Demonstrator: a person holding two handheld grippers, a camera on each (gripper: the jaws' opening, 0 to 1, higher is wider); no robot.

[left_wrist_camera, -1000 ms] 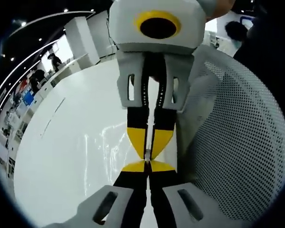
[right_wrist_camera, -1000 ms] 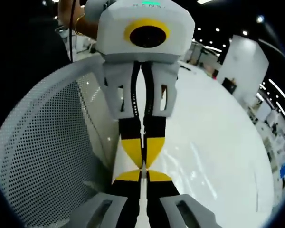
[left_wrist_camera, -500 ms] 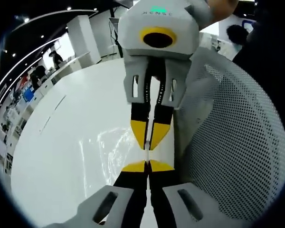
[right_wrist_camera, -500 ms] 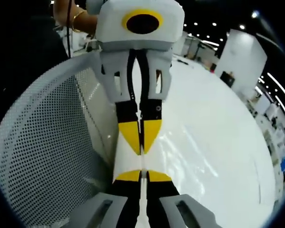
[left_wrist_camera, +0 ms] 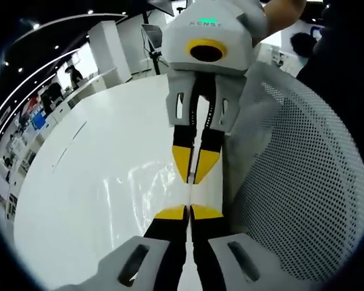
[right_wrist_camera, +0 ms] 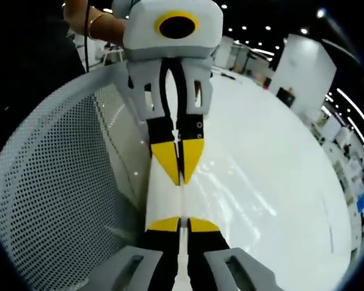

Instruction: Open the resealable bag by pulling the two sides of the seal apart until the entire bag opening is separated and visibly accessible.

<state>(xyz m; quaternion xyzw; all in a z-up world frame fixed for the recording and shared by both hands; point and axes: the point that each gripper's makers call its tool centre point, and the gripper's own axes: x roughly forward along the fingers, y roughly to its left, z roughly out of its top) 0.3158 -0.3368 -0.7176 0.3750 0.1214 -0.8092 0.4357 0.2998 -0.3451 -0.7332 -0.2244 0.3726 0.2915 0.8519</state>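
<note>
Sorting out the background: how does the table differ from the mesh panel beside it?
The table is flat and glossy, with light glints; the mesh panel curves. The table is solid; the mesh panel is punched all over with small holes. Both are white.

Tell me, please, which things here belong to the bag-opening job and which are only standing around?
For the job:
- resealable bag, clear, held between both grippers
- left gripper, jaws shut on the bag
- right gripper, jaws shut on the bag

Only around:
- white perforated basket beside the grippers
- white table underneath
</note>
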